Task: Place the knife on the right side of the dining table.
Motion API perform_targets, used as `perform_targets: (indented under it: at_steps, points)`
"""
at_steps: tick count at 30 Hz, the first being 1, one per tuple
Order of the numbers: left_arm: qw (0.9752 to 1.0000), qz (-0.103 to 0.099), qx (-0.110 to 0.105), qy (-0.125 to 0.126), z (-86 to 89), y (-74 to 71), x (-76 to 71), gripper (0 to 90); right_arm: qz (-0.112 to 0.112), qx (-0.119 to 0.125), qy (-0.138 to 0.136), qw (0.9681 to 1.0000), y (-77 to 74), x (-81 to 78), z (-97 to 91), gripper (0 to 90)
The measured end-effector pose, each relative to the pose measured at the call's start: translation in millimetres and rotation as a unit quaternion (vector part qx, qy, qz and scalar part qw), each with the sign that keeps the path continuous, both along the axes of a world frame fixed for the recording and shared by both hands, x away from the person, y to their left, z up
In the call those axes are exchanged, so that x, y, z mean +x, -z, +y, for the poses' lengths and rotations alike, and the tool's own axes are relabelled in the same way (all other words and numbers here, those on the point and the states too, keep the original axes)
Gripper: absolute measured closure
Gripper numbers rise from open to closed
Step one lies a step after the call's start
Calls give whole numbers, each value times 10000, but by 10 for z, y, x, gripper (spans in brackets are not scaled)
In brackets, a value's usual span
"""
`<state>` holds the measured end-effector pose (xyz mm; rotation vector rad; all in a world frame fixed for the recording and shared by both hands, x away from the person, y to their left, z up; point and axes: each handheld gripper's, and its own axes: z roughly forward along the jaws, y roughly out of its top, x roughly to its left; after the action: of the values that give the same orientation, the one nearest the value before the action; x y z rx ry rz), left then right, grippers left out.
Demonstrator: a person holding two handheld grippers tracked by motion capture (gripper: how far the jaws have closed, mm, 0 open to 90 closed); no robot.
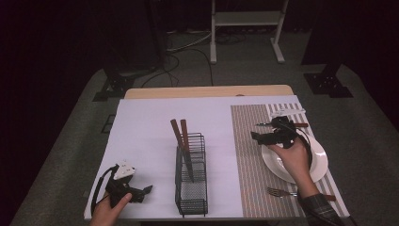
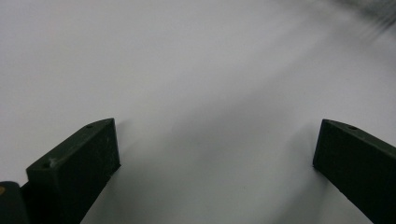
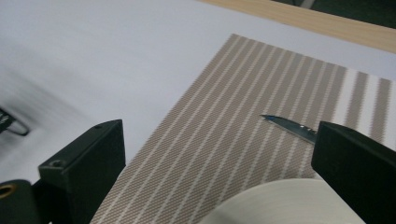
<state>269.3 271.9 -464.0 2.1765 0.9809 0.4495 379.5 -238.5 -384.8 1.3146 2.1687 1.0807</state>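
With a knife (image 3: 292, 127) and fork (image 1: 282, 192) laid by the plate (image 1: 320, 165) at right, two utensils (image 1: 181, 136) remain in the centre caddy (image 1: 192, 188), both the right gripper (image 1: 261, 137) and left gripper (image 1: 145, 192) spread empty.

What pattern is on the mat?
Tan and white stripes on the mat, best in the right gripper view.

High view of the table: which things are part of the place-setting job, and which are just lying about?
In the job:
- plate
- knife
- fork
- striped placemat
- wire caddy holding two wooden-handled utensils
- right gripper, open

Lying about:
- floor cables
- white frame
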Motion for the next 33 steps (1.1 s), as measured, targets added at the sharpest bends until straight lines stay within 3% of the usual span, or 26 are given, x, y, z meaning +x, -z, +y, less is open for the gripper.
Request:
perform_targets:
  at_steps: [4, 20, 28, 33]
  points:
    - [10000, -1, -9, -6, -1, 1, 0, 0, 3, -12, -271, 9996, -6, -117, 140, 20]
    - [10000, 11, 9, 2, 1, -2, 0, 0, 91, -91, -772, 9969, 106, -417, 415, 21]
    - [10000, 9, 9, 1, 1, -2, 0, 0, 178, -170, -1089, 9937, 202, -565, 602, 21]
    - [10000, 5, 15, 8, 2, -3, 1, 0, 258, -247, -1352, 9902, 277, -637, 752, 21]
